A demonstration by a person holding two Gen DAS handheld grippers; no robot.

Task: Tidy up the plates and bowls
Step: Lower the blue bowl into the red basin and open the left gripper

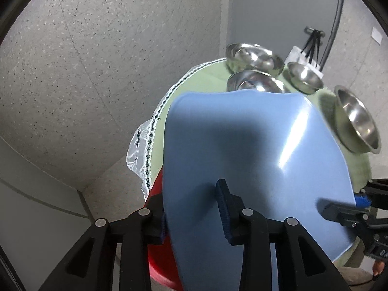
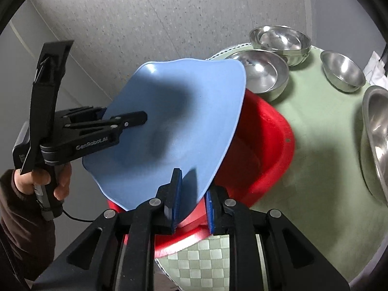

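Note:
A large blue plate [image 1: 254, 150] is held in the air by both grippers, tilted, above a red basin [image 2: 264, 145]. My left gripper [image 1: 194, 211] is shut on the plate's near rim in its own view. It also shows in the right wrist view [image 2: 135, 118], clamped on the plate's left rim. My right gripper [image 2: 192, 201] is shut on the blue plate [image 2: 174, 121] at its lower edge; it also shows in the left wrist view [image 1: 339, 208] at the plate's right rim. The red basin [image 1: 160, 254] peeks out under the plate.
Several steel bowls stand on the round green-clothed table [image 2: 315, 126]: one [image 2: 264, 70] behind the basin, one [image 2: 281, 38] at the back, a small one [image 2: 343, 70], a large one [image 2: 375, 140] at the right. Speckled floor lies to the left.

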